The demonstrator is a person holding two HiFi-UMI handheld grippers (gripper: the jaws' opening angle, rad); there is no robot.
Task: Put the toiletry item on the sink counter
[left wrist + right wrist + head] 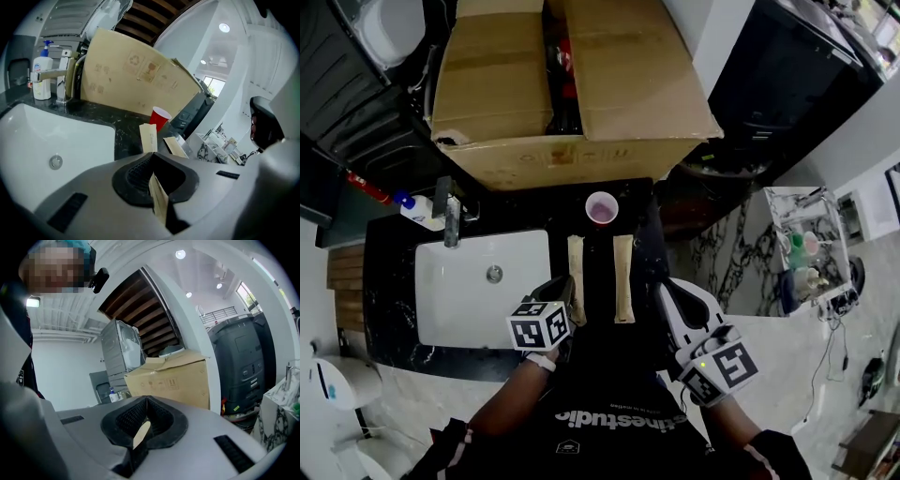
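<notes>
Two grippers are held low at the near edge of the black sink counter. The left gripper has its jaws pressed fully together and nothing held at the tips. The right gripper, well off to the right and raised, is closed the same way. In each gripper view a thin tan sliver sits at the root of the jaws; whether it is part of the gripper cannot be told.

Just past the left gripper's tips lies the left sachet, a long, narrow, flat, pale beige packet with faint print on its face. Its near end is covered by the jaws, so contact cannot be judged. The right sachet, of the same shape and colour, lies parallel beside it with a gap between them. It sits between the two grippers and apart from both. Both sachets rest on the counter strip right of the white basin.

Beyond their far ends stands an upright red cup. Behind the basin are the faucet and a soap bottle. Farthest, a cardboard box stands against the counter's back edge with its flaps open.
</notes>
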